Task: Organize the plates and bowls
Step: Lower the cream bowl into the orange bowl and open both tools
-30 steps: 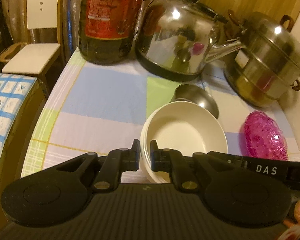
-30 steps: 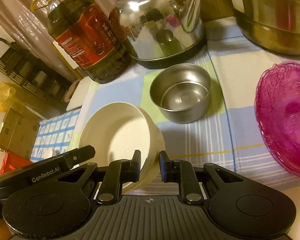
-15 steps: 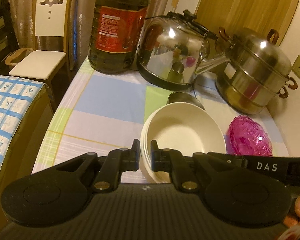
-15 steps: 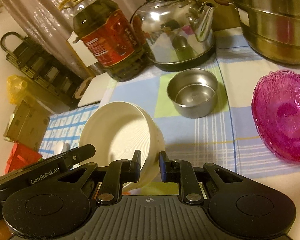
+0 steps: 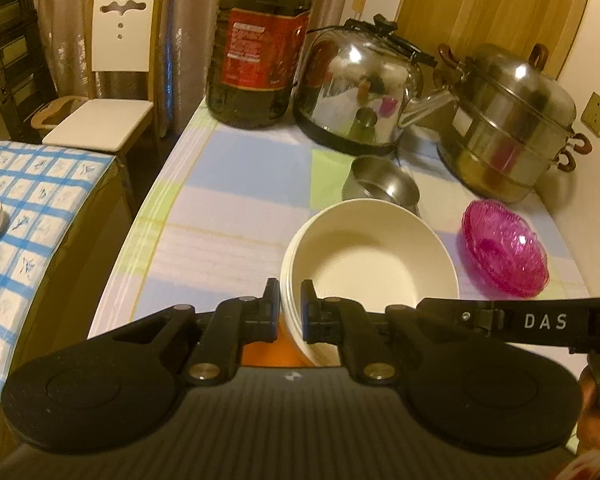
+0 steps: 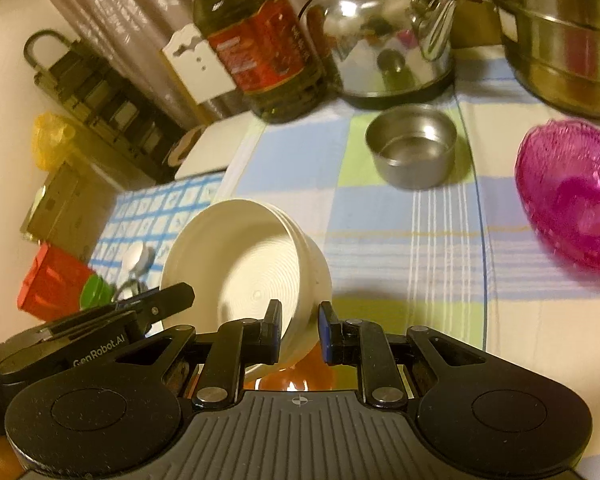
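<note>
Both claws grip one white bowl (image 5: 370,264) by opposite sides of its rim: the left gripper (image 5: 290,306) is nearly closed on the rim, and the right gripper (image 6: 299,330) pinches the wall slightly wider. The bowl hangs tilted, apparently clear of the table. To do this well — level the two hands so neither pinch slips. Ahead of the left claw sits the steel bowl (image 5: 382,186); ahead and right, the pink glass bowl (image 5: 504,250). Beyond them stand an oil bottle (image 5: 260,44), kettle (image 5: 360,88) and steamer pot (image 5: 512,120) on a checked tablecloth (image 5: 240,168) — a dim room.
</note>
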Available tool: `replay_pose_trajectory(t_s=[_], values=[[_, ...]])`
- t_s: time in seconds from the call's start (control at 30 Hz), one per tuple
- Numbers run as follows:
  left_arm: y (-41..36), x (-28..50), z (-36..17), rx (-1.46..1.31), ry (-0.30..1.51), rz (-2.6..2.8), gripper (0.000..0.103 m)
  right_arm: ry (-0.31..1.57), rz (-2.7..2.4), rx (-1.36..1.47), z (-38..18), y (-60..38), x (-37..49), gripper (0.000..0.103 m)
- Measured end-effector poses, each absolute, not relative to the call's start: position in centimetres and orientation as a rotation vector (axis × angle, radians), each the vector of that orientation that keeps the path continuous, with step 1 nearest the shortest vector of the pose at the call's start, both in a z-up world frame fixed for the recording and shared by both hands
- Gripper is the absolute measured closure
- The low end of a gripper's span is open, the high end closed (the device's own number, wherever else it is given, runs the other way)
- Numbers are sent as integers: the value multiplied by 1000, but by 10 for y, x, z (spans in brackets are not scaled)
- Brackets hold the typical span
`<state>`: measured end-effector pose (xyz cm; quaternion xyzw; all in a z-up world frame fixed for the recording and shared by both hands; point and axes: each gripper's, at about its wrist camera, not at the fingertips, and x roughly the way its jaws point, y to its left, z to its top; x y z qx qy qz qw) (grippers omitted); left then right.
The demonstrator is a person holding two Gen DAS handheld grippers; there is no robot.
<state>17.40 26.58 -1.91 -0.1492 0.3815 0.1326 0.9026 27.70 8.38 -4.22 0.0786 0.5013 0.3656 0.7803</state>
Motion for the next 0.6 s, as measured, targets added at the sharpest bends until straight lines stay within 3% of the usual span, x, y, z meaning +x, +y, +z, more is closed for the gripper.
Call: replay_pose_trajectory(t_s=[0.6], values=[[269, 151, -38, -300, 855, 298, 95, 1154, 828, 71, -67, 98, 252, 84]])
